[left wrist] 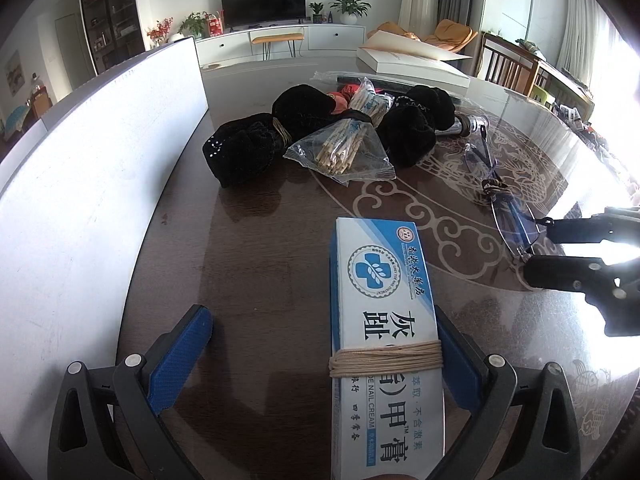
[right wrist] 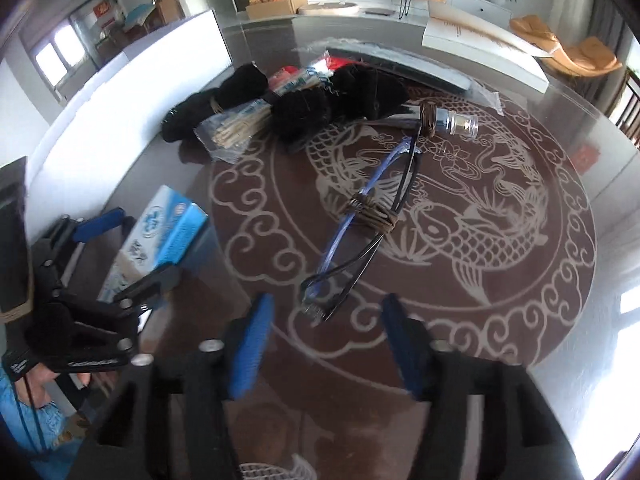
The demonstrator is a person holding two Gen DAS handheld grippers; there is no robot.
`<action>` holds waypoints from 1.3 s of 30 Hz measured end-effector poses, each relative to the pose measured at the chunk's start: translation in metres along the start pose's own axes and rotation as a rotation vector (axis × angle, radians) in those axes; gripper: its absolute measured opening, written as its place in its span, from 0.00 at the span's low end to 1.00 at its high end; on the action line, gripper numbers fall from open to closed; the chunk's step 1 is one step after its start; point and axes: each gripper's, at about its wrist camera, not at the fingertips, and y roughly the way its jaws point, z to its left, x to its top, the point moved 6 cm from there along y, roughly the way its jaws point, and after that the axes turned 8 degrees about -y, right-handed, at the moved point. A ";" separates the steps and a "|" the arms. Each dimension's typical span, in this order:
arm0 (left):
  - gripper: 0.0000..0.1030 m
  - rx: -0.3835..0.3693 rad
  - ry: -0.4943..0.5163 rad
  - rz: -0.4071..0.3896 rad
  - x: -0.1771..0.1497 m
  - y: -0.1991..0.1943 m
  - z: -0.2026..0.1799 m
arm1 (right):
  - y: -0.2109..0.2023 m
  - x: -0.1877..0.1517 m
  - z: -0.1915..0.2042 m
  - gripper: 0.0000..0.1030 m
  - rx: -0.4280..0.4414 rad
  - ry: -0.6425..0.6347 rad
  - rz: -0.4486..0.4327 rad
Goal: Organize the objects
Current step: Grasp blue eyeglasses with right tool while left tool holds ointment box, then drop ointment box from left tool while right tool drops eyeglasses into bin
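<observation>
The left gripper (left wrist: 324, 360) points down at the glass-topped table (right wrist: 460, 352) with its jaws spread wide. A blue-and-white ointment box (left wrist: 384, 320), wrapped with tan cord (left wrist: 386, 358), lies lengthwise between the jaws. The box rests against the right blue pad (left wrist: 456, 364); the left blue pad (left wrist: 180, 360) stands well clear of it, so the box is not clamped. The right gripper (right wrist: 326, 344) hangs over the table with its jaws apart and nothing pressed between the pads. A pair of blue-and-black glasses (right wrist: 368, 224), bound at the middle with brown cord (right wrist: 372, 212), lies on the glass just beyond the fingertips; its near end sits between the lines of the two pads without touching either. Beyond the glasses lies a clear-capped bottle (right wrist: 456, 122). Farther back, a pile holds black fabric bundles (left wrist: 304, 108) and clear packets of wooden sticks (left wrist: 340, 152). A white board (left wrist: 80, 184) stands upright along the left edge of the table. A flat white box (left wrist: 412, 66) lies at the far side.
</observation>
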 end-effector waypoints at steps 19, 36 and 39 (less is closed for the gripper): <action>0.42 -0.091 -0.023 -0.027 -0.017 -0.036 0.001 | 0.001 0.020 -0.011 0.24 -0.023 0.148 0.041; 0.42 -0.161 -0.035 -0.040 -0.037 -0.087 0.006 | -0.016 -0.027 0.024 0.31 -0.028 0.047 0.036; 0.42 -0.163 -0.025 -0.047 -0.037 -0.090 0.003 | -0.010 -0.018 0.021 0.39 -0.045 0.030 0.031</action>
